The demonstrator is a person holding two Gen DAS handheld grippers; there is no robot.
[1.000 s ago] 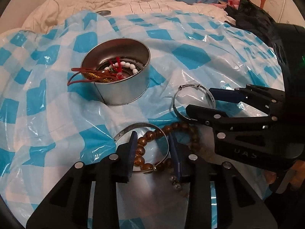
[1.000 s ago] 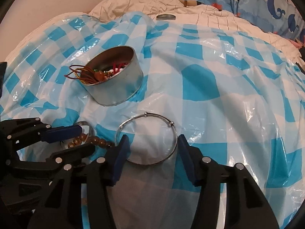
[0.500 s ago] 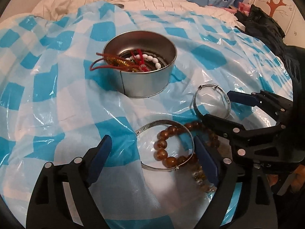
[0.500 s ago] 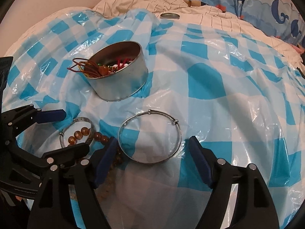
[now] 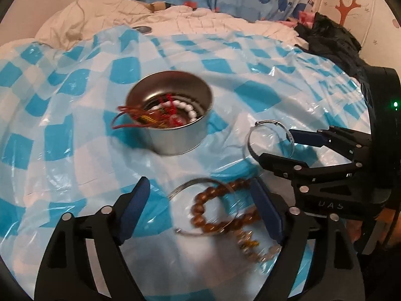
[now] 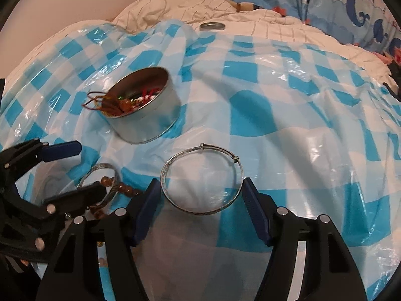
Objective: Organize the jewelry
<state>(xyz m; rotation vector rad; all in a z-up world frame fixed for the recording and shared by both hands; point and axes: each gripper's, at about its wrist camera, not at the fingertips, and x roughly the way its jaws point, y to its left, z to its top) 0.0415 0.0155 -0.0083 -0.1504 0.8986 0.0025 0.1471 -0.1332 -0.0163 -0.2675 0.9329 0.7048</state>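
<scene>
Looking down my left tongs, I see them spread wide and released, their blue pads straddling a thin silver bangle and a brown bead bracelet that lie overlapping on the blue-checked plastic sheet covering the bed. Both pieces look blurred, so I cannot tell whether either pad touches them. My right tongs are also released, gaping around a larger silver bangle that lies flat on the sheet; the left pad sits just beside its rim, though contact is unclear. Farther off and to the left stands a round metal tin, holding white beads, red cord and brown strings, some of which spill over its left rim. At the far edge of the sheet a small metal lid rests on the cream quilt.
</scene>
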